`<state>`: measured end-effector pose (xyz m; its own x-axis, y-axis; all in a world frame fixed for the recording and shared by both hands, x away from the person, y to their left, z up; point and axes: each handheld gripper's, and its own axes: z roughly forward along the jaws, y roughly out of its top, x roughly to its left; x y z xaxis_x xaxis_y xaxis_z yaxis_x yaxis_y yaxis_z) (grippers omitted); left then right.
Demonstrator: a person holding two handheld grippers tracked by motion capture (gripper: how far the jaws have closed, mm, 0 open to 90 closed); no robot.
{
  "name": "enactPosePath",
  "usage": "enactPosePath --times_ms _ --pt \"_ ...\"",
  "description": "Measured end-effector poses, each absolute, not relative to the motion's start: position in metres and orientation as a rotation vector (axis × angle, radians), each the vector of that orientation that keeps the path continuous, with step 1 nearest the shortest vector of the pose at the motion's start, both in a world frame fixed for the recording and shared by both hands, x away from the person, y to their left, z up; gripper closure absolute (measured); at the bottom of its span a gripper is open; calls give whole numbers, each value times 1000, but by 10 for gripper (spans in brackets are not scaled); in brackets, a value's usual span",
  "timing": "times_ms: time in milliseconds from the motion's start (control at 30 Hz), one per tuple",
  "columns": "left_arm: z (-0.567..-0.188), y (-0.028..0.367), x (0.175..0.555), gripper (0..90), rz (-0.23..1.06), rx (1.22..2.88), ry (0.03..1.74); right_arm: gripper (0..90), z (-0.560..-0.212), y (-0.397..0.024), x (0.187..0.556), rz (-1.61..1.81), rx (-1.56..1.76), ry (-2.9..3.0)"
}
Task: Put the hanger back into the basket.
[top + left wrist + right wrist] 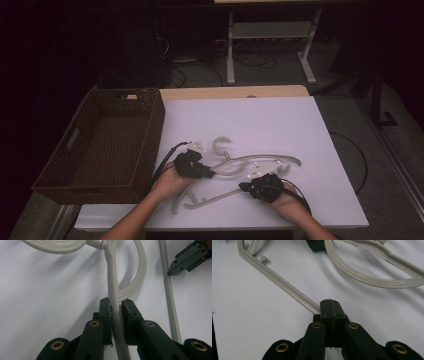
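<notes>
Two pale grey plastic hangers lie crossed on the white table top [280, 125]. The upper hanger [265, 158] has its hook toward the back. My left gripper [210, 173] is shut on this hanger's thin arm [113, 277], which runs up between the jaws of that gripper [116, 303]. The lower hanger [215, 196] lies nearer the front edge. My right gripper [242, 186] is shut, with its tips [329, 302] lying against the lower hanger's straight bar [287, 286]; the bar passes under them. The left gripper view shows the right gripper [172, 271] touching that bar [170, 297].
A brown wicker basket [150, 140] stands along the table's left side, with nothing in it. A white metal stand [270, 30] and cables are on the floor beyond the table. White table surface lies open behind and to the right of the hangers.
</notes>
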<state>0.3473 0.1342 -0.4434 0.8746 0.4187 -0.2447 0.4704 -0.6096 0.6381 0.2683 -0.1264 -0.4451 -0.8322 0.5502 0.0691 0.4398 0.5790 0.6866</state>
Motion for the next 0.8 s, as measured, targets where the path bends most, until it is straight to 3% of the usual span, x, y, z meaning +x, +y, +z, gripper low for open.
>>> enactPosePath --times_ms 167,367,533,567,600,633,667,733,800 --pt "-442 133 347 811 -58 2307 662 894 -445 -128 269 1108 832 2655" --pt "-441 133 345 824 -20 2329 638 783 -435 -136 267 1199 842 2611" --pt "-438 135 346 824 1 2327 633 560 -425 -142 264 1304 839 2544" --pt "-437 136 346 824 6 2326 634 560 -425 -142 264 1304 839 2544" --pt "-436 137 347 824 13 2318 638 434 -422 -145 263 1338 839 2509" --pt "-434 139 348 824 18 2320 638 394 -421 -146 263 1348 847 2503" --pt "-433 140 348 824 27 2315 640 394 -421 -146 263 1348 847 2503" --pt "-426 143 349 824 36 2292 661 290 -416 -151 260 1379 848 2459" --pt "-424 144 349 824 40 2280 672 270 -413 -154 259 1389 850 2445"
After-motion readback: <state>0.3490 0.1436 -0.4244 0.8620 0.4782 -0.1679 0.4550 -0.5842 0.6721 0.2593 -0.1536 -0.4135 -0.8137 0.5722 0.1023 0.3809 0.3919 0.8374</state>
